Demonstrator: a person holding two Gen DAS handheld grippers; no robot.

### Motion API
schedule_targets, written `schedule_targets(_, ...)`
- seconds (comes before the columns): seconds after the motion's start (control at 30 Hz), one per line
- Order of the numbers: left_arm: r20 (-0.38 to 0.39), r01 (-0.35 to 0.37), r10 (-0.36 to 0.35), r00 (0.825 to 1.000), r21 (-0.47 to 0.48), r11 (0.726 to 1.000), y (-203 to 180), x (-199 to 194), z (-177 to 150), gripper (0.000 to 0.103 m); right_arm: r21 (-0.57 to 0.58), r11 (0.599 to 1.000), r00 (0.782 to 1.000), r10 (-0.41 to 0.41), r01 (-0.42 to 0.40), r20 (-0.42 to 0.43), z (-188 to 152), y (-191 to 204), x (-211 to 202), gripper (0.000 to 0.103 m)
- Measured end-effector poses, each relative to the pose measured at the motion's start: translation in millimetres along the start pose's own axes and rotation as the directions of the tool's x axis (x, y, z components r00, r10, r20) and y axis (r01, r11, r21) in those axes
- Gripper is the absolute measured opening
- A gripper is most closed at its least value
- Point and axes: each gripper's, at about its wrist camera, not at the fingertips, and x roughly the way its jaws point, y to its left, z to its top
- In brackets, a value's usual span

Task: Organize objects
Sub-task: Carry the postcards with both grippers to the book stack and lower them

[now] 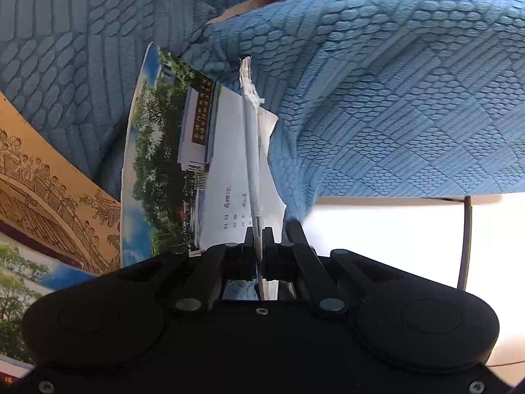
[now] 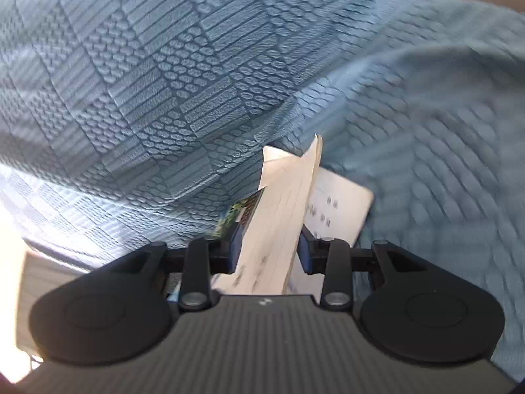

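Left tool (image 1: 258,239) clenched on torn paper sheet (image 1: 252,151), held edge-on above photo-cover booklet (image 1: 157,151) on blue textured blanket (image 1: 393,98). Right tool (image 2: 269,249) released, sheet (image 2: 282,216) between parted jaws. Step: hand transfer. Next: likely carry sheet to pile.

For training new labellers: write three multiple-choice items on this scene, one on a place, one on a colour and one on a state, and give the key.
1. In the left wrist view, where is the tan drawn sheet relative to the photo booklet?
A. left of it
B. right of it
C. lying on top of it

2. The textured cloth is:
A. red
B. blue
C. yellow

3. The left tool is:
A. wide open and empty
B. shut on a white sheet
C. out of view

Key:
1 A, the tan sheet sits at the picture's left edge.
2 B, the cloth is blue in both views.
3 B, the tool pinches the sheet, which is seen edge-on.
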Motion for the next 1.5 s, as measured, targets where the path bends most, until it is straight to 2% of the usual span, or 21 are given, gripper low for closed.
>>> schedule_targets(0.1,0.005,-0.001,0.000,1.000,0.010,1.000,-3.4,-5.2,-1.7,0.001,-0.017,1.000,1.000,0.006,-0.006,-0.006,5.9,0.9,8.2,0.031)
schedule_targets(0.17,0.004,0.002,-0.002,1.000,0.011,1.000,-4.2,-8.8,-2.6,0.001,-0.049,0.999,1.000,-0.003,0.003,-0.009,6.8,5.8,9.0,0.016)
schedule_targets(0.27,0.006,0.005,-0.005,1.000,0.012,1.000,-2.5,-19.8,-4.1,0.002,-0.075,0.997,1.000,-0.004,0.003,-0.006,4.1,12.2,4.4,0.009)
schedule_targets(0.37,0.006,0.002,-0.002,1.000,0.017,1.000,-2.3,-27.1,-6.0,0.002,-0.087,0.996,1.000,-0.013,0.013,-0.003,-1.1,18.1,-6.1,0.007)
schedule_targets(0.47,0.014,0.002,-0.002,1.000,0.027,1.000,-6.0,-38.5,-9.5,0.002,-0.135,0.991,1.000,-0.027,0.028,0.010,-10.9,28.8,-21.6,0.006)
schedule_targets(0.77,0.042,0.014,-0.017,0.999,0.072,0.997,-17.7,-73.5,-33.9,0.002,-0.178,0.983,0.997,-0.019,0.031,0.069,-49.4,58.1,-86.6,0.005)
schedule_targets(1.07,0.046,-0.027,0.021,0.999,0.138,0.990,-28.5,-120.5,-67.3,0.004,-0.248,0.959,0.984,-0.101,0.136,0.147,-103.1,97.9,-140.8,0.005)
schedule_targets(1.3,0.079,-0.049,0.035,0.996,0.182,0.982,-35.8,-167.6,-82.6,0.004,-0.236,0.968,0.989,-0.053,0.085,0.141,-127.9,119.6,-164.9,0.005)
schedule_targets(1.5,0.112,-0.073,0.048,0.993,0.227,0.971,-49.2,-206.5,-85.6,0.004,-0.288,0.955,0.991,-0.036,0.073,0.131,-150.2,148.6,-174.1,0.005)
